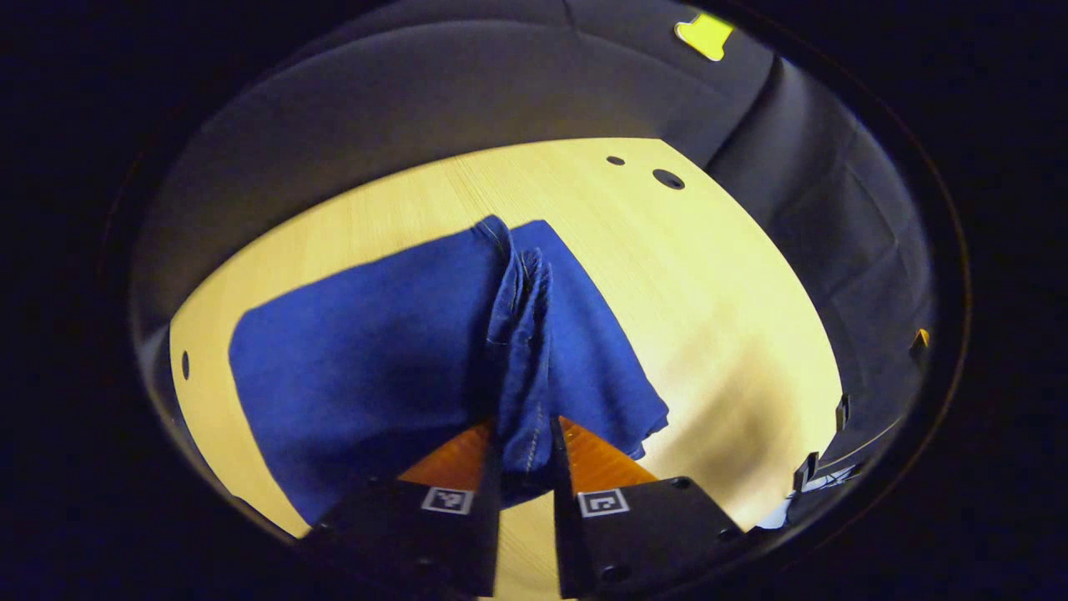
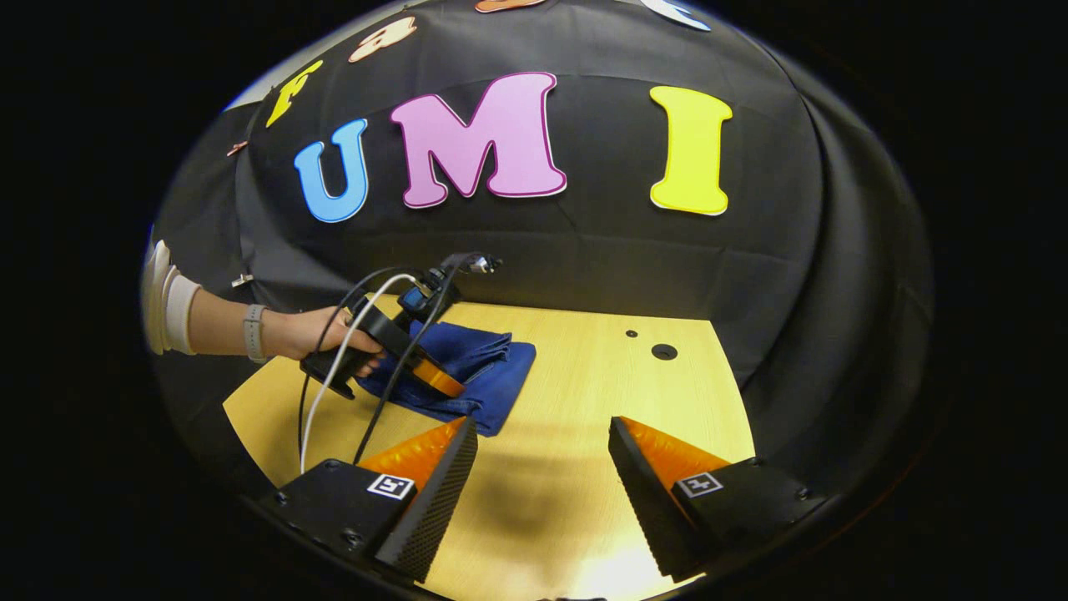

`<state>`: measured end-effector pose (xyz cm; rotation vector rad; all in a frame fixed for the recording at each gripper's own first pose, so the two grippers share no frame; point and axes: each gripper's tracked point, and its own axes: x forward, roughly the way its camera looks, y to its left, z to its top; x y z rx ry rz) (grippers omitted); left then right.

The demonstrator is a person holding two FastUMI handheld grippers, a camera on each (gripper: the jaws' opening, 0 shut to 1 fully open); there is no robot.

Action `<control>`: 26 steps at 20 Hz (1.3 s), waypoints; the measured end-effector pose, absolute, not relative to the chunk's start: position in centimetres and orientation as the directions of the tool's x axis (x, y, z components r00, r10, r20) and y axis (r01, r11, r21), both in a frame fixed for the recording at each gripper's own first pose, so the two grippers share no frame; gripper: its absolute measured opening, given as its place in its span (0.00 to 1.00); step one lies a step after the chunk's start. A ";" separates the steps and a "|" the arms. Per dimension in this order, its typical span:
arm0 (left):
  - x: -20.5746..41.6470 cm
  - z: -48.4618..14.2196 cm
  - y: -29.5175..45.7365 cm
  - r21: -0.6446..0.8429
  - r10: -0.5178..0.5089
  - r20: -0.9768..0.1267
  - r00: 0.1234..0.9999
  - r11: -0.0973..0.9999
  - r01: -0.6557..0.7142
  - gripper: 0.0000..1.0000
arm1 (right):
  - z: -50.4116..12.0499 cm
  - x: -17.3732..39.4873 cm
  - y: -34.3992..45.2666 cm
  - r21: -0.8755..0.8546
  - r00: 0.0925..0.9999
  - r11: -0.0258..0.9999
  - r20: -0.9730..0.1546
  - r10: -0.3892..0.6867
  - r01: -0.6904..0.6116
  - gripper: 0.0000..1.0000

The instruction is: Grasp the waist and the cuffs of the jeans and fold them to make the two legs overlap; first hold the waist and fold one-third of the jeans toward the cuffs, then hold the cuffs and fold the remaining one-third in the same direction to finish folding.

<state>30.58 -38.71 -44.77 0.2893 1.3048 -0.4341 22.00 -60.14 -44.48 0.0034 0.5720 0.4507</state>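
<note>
Blue jeans [image 1: 375, 359] lie folded into a compact bundle on the wooden table [image 1: 709, 317]. My left gripper [image 1: 526, 446] is shut on a bunched, stitched edge of the jeans that rises between its orange fingers [image 1: 450, 455]. In the right gripper view the same jeans [image 2: 476, 376] sit at the table's far left, with the left gripper [image 2: 434, 377] on them, held by a hand [image 2: 321, 334]. My right gripper [image 2: 542, 438] hovers open over bare table, well to the right of the jeans, with nothing between its fingers [image 2: 434, 463].
Two dark holes [image 1: 667, 179] mark the table's far right corner. Black cloth walls surround the table on the far and right sides. A black and a white cable [image 2: 334, 376] trail from the left gripper's handle over the table's left edge.
</note>
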 end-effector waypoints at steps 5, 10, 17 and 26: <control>30.0 -36.0 -41.0 -0.039 -0.285 -0.839 0.464 0.881 0.472 0.98 | -42.0 20.9 -59.4 0.112 0.788 0.917 -0.478 0.388 -0.383 0.97; 23.3 -18.6 -38.3 0.006 -0.381 -0.517 0.766 0.894 0.449 0.97 | -34.9 17.9 -57.9 0.064 0.871 0.939 -0.358 0.337 -0.337 0.97; 8.0 -7.0 -33.3 0.035 -0.310 -0.270 0.912 0.943 0.331 0.96 | -23.0 10.0 -55.3 0.046 0.945 0.959 -0.164 0.282 -0.279 0.96; -1.3 1.1 -30.8 0.056 -0.266 -0.113 0.957 0.960 0.273 0.96 | -12.3 5.0 -56.6 0.004 0.982 0.985 0.070 0.174 -0.175 0.96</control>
